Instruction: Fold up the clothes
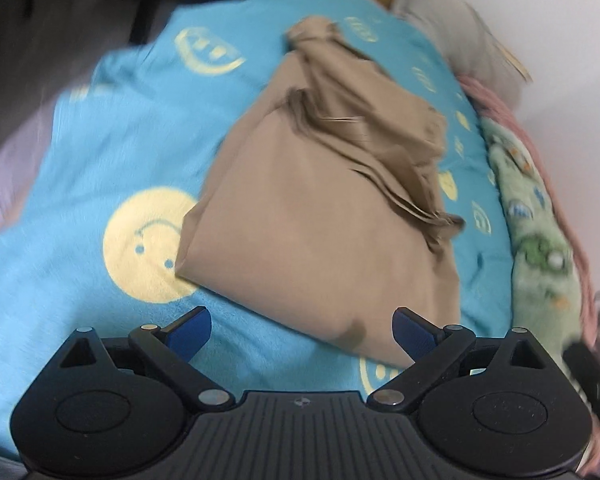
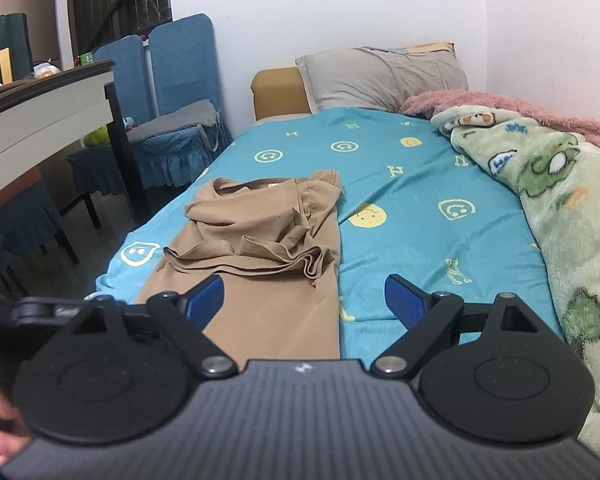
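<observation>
Your left gripper (image 1: 302,332) has its blue pads spread wide with nothing between them, hanging just above the near corner of the tan shirt (image 1: 320,208). Your right gripper (image 2: 303,302) is equally wide and grips nothing; its left pad (image 2: 205,300) sits over the shirt's (image 2: 260,240) lower cloth, but you cannot tell whether it touches.

The shirt lies partly folded on the blue smiley bedsheet (image 2: 420,200), sleeves bunched across its middle. The left view is blurred and shows the shirt from above, close in. Only your right view shows its collar end, toward the grey pillow (image 2: 380,76), and the room beyond: blue-covered chairs (image 2: 172,92) and a table (image 2: 48,96) beside the bed. A green cartoon blanket (image 2: 560,208) lies along the bed's right edge.
</observation>
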Motion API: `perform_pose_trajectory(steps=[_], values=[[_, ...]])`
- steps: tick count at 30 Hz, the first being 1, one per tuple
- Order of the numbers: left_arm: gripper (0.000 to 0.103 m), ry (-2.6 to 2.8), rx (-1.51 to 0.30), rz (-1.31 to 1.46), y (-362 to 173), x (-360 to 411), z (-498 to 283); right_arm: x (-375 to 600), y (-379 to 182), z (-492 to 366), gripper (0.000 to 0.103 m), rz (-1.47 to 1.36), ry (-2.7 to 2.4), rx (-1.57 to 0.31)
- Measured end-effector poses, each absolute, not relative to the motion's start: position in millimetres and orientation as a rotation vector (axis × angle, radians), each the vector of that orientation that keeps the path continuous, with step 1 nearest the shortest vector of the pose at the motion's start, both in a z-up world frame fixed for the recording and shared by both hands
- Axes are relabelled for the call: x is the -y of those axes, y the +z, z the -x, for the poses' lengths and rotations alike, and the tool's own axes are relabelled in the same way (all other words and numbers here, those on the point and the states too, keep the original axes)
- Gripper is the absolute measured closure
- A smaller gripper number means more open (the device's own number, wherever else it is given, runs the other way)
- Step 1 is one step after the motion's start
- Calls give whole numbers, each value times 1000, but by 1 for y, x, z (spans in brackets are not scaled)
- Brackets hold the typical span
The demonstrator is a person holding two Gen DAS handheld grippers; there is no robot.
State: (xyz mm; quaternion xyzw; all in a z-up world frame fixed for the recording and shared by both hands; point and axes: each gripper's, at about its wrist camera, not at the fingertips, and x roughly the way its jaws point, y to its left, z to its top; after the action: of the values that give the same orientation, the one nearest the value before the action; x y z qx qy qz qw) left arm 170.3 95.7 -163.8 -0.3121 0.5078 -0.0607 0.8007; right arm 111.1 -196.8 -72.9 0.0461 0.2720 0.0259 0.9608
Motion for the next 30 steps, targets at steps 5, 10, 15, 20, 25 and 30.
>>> perform_pose_trajectory(steps=[5, 10, 15, 20, 25, 30], values=[[3, -129, -1001, 895, -184, -122, -173, 197, -76, -114, 14, -96, 47, -578], [15, -188, -851, 1000, -190, -137, -162, 197, -80, -118, 14, -98, 34, -604], [26, -170, -855, 1054, -199, -141, -166, 197, -83, -121, 14, -96, 20, -619], [29, -174, -877, 1114, -209, -143, -170, 197, -87, -124, 14, -95, 7, -635], [55, -215, -788, 1130, -203, -141, -168, 198, -89, -127, 14, -110, 10, -643], [52, -180, -870, 1114, -213, -135, -177, 199, -92, -130, 14, -121, 12, -658]])
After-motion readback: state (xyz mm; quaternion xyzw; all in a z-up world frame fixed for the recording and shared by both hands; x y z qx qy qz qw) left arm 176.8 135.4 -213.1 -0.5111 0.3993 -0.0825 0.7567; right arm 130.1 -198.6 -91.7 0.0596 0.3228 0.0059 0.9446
